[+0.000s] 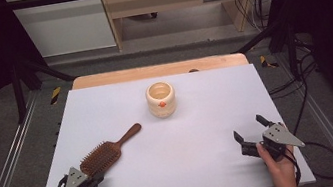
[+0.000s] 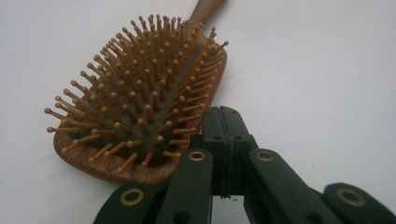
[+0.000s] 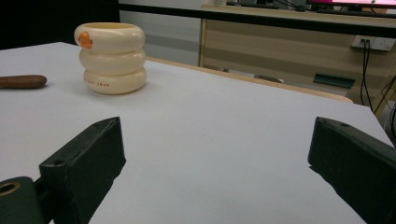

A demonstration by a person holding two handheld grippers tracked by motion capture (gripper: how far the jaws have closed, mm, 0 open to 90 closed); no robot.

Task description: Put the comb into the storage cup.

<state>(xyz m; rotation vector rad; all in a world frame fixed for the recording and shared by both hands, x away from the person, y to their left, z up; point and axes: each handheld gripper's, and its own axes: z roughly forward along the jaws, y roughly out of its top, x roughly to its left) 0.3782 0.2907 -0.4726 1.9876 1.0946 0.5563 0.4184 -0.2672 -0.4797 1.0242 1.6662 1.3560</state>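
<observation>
Wooden hairbrush (image 1: 105, 154) lies bristles-up at table's (image 1: 206, 168) near-left, handle toward cream cup (image 1: 161, 99). Left gripper (image 2: 223, 122), jaws clenched empty, sits just beside brush head. Right gripper (image 1: 248, 133) gapes wide, well apart. Risk: closed jaws nudge brush aside; pins offer poor grip.

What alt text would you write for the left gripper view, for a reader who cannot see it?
A wooden hairbrush lies bristles-up on a white table, handle pointing away. The left gripper, jaws pressed together, sits just beside the brush head's near edge.
</observation>
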